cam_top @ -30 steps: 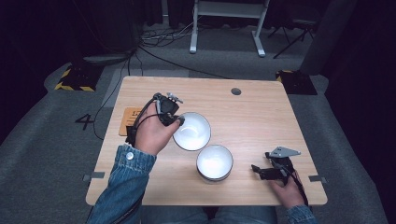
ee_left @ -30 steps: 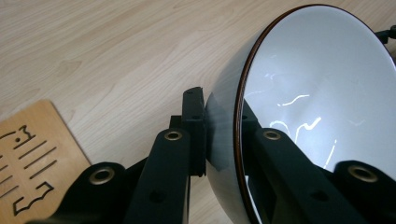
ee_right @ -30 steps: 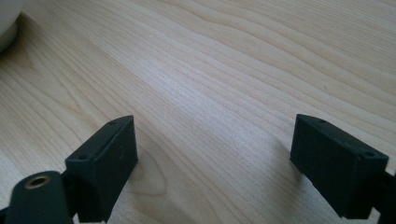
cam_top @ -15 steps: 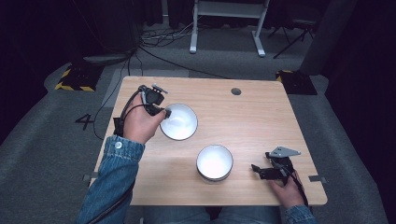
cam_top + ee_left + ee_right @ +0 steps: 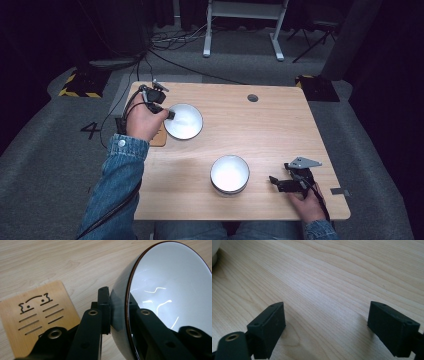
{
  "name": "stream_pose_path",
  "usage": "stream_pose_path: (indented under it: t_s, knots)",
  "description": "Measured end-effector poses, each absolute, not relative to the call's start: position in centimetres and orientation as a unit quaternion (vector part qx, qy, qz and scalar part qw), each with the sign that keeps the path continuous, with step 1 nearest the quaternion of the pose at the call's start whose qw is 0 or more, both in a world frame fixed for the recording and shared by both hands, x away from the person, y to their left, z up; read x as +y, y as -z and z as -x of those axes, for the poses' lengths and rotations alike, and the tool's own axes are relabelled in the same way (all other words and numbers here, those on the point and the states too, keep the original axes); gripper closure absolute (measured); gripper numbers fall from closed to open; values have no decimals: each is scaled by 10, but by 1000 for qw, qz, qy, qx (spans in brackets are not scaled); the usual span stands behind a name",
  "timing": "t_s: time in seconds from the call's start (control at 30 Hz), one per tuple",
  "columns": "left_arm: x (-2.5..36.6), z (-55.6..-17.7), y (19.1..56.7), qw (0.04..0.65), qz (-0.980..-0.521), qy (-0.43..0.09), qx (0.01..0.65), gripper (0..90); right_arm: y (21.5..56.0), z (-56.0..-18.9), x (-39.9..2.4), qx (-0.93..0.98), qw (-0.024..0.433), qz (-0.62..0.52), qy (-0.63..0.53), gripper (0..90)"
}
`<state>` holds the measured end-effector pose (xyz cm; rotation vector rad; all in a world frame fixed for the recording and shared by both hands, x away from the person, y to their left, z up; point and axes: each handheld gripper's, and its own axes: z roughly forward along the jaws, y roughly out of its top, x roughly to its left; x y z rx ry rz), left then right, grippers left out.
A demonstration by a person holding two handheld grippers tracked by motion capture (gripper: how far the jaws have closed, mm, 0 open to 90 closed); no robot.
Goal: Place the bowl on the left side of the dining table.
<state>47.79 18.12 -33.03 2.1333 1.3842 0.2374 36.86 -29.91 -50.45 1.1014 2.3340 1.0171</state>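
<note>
My left gripper [image 5: 169, 114] is shut on the rim of a white bowl [image 5: 185, 121], held over the table's far left part. In the left gripper view the bowl [image 5: 165, 290] stands tilted on edge, its dark-trimmed rim pinched between the two jaws [image 5: 120, 312]. A second white bowl [image 5: 229, 174] sits on the wooden table [image 5: 260, 135] near the front. To its right, near the front right corner, my right gripper [image 5: 274, 181] rests low with its jaws wide apart. The right gripper view shows bare wood between its fingertips [image 5: 270, 320].
A small wooden coaster with cut-out slots [image 5: 32, 315] lies under and left of the held bowl, near the table's left edge [image 5: 159, 136]. A round cable hole [image 5: 252, 98] is at the table's back. Cables and a desk frame [image 5: 240, 25] stand on the floor behind.
My left gripper has carried the bowl leftward and toward the far side, over to the coaster. The right gripper and the front bowl have stayed put.
</note>
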Motion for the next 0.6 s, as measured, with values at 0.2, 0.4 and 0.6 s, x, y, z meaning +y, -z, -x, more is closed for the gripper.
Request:
stream_pose_path:
  t_s: [0.2, 0.4, 0.6]
  knots:
    - [191, -492, 331, 285, -792, -89, 532, 816, 505, -369, -299, 827, 183, -390, -361, 145]
    - [200, -504, 330, 272, -786, -99, 546, 816, 505, -369, -299, 827, 183, -390, -361, 144]
    - [211, -514, 337, 277, -773, -85, 564, 818, 505, -369, -299, 827, 183, -390, -361, 144]
